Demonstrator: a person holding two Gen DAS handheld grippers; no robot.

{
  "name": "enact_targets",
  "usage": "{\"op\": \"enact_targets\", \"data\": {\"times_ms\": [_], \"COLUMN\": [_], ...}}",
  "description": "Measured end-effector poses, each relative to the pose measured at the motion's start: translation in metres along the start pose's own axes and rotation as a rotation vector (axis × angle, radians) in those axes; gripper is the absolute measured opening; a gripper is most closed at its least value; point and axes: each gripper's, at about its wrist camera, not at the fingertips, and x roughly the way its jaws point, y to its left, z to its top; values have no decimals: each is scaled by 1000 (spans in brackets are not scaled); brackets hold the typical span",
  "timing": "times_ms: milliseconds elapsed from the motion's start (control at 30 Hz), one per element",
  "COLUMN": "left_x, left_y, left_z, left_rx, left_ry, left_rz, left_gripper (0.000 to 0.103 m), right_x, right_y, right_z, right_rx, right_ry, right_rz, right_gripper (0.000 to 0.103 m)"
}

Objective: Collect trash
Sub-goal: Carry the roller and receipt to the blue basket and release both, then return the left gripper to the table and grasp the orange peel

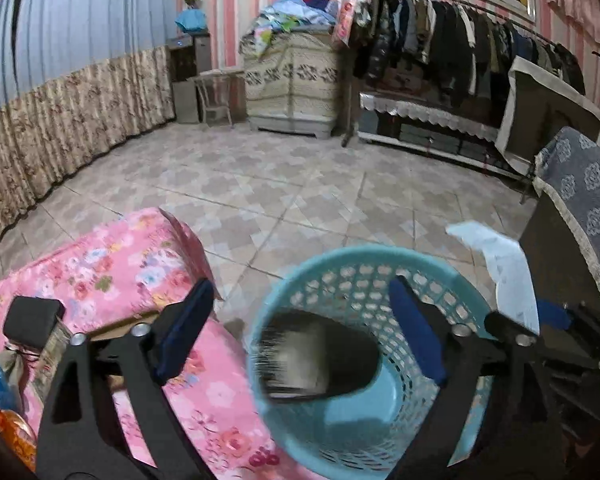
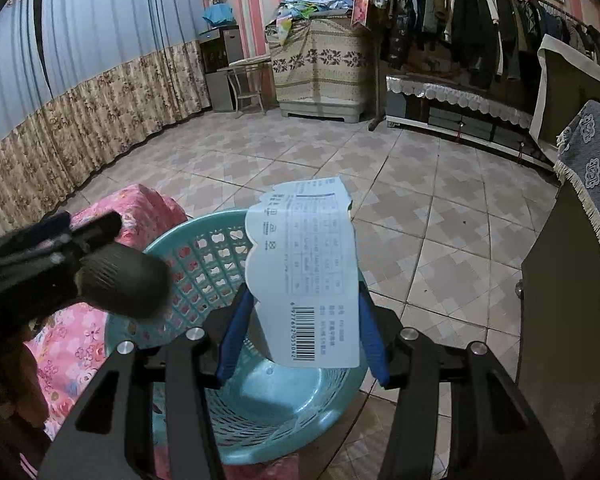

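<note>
A teal plastic basket (image 1: 364, 264) stands on the floor beside a pink floral surface; it also shows in the right wrist view (image 2: 188, 256). My left gripper (image 1: 300, 336) is open above the basket. A dark, blurred brush-like object (image 1: 320, 360) is in mid-air between its fingers, over the basket opening; it also shows in the right wrist view (image 2: 124, 284). My right gripper (image 2: 300, 320) has its jaws wide apart with a white paper label with a barcode (image 2: 308, 264) between them, over the basket. The label (image 1: 504, 268) appears at the right in the left wrist view.
A pink floral cloth (image 1: 112, 264) covers a surface at the left, with a black box (image 1: 32, 320) and orange packaging (image 1: 12, 432) on it. A dark cabinet with grey patterned cloth (image 2: 580, 280) stands at the right. Tiled floor (image 2: 340, 152), clothes rack (image 2: 480, 24) and curtains (image 2: 80, 112) lie beyond.
</note>
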Motion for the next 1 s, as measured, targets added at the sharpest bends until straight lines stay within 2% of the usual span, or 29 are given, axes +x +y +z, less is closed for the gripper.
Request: {"op": "enact_targets", "data": {"times_ms": [200, 533, 567, 600, 667, 800, 867, 1000], "left_x": [-14, -52, -58, -63, -75, -104, -118, -146], "left_y": [28, 81, 86, 90, 99, 120, 130, 154], "left_z": [6, -8, -9, -10, -13, -23, -31, -51], "left_rx": [-25, -108, -118, -125, -140, -165, -183, -213], "left_ry": [-32, -62, -67, -71, -80, -100, -105, -102], "left_rz": [86, 178, 184, 190, 207, 252, 267, 299], "left_gripper": [94, 96, 97, 97, 97, 97, 97, 97], "right_x": [7, 20, 20, 19, 15, 9, 1, -22], "right_y": [15, 39, 40, 41, 43, 50, 55, 77], "right_z": [-5, -1, 1, 3, 6, 4, 2, -12], "right_rx": [-24, -46, -46, -45, -39, -29, -29, -60], "right_ry": [14, 19, 14, 1, -31, -25, -37, -69], "right_rz": [14, 36, 36, 32, 15, 10, 10, 40], "right_gripper": [51, 51, 54, 69, 89, 89, 95, 96]}}
